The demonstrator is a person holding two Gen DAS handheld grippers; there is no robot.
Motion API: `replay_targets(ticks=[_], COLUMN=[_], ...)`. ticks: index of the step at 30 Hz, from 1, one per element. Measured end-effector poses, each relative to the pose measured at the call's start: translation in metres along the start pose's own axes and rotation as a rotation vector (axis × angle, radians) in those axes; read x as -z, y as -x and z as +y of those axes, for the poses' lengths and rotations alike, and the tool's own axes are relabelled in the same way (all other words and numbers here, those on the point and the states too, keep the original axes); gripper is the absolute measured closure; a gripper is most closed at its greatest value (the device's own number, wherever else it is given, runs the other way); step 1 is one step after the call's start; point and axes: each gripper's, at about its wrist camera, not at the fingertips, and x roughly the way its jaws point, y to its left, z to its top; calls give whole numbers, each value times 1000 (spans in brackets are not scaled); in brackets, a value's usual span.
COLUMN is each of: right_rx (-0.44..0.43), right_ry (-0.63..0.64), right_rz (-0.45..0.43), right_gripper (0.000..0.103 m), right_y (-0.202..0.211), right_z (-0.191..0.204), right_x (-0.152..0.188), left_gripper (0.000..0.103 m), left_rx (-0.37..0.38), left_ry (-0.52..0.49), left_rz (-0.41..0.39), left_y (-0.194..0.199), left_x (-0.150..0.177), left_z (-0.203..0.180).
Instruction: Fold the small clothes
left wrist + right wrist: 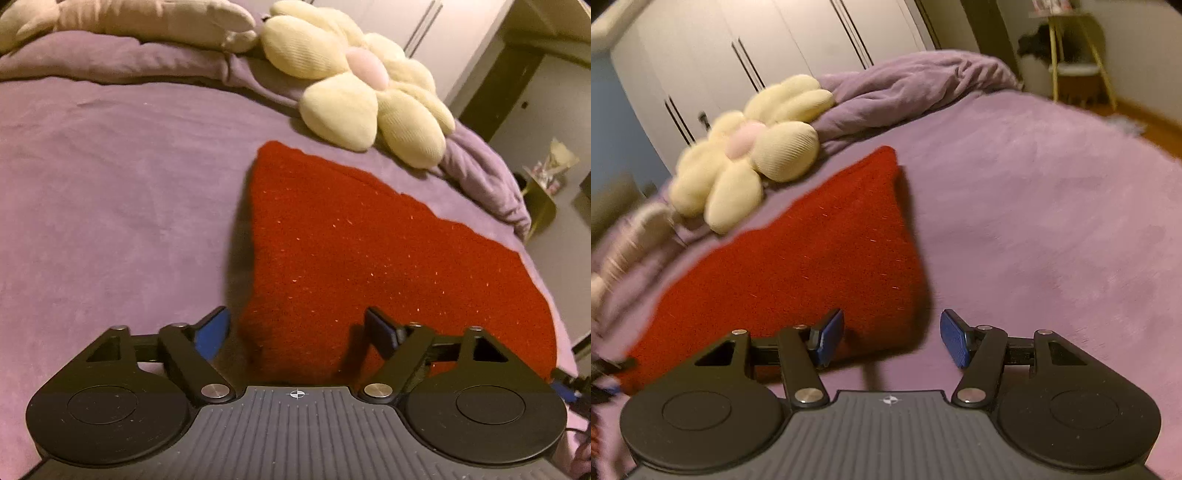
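A red knitted garment (pixel 369 258) lies flat on the purple bed cover (pixel 110 206). My left gripper (pixel 299 332) is open, its blue pads straddling the garment's near left corner, low over it. In the right wrist view the same red garment (pixel 798 273) lies left of centre. My right gripper (pixel 892 338) is open over the garment's near right corner, with one blue pad above the cloth and the other above the bed cover (pixel 1052 240). Neither gripper holds anything.
A cream flower-shaped cushion (pixel 369 92) lies just beyond the garment, also seen in the right wrist view (pixel 746 158). A bunched purple blanket (pixel 916 85) lies behind it. A beige plush (pixel 129 18) is at the far left. White wardrobe doors (pixel 757 48) and a yellow stool (pixel 1075 66) stand beyond the bed.
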Motion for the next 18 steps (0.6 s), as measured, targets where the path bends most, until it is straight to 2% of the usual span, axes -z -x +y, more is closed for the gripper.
replay_targets(ticks=[2, 3, 5, 6, 10, 15, 18], right_rx=[-13, -16, 16, 26, 57, 62, -3], right_ry=[-33, -38, -18, -3, 38, 84, -17], right_rz=[14, 31, 53, 62, 56, 12, -9], right_gripper=[52, 62, 67, 73, 88, 91, 91], right_y=[-6, -10, -17, -20, -19, -9, -4], right_z=[1, 3, 9, 13, 19, 29, 16], right_x=[-6, -8, -11, -11, -10, -10, -13], left_gripper=[31, 31, 32, 33, 43, 55, 56], left_rx=[-19, -24, -41, -47, -62, -79, -84], left_ry=[-28, -27, -22, -19, -36, -55, -45], left_rz=[22, 32, 38, 44, 56, 56, 49], left_y=[-4, -5, -6, -6, -6, 1, 5], left_x=[0, 0, 2, 1, -3, -7, -10], left_z=[-6, -8, -10, -11, -13, -12, -8])
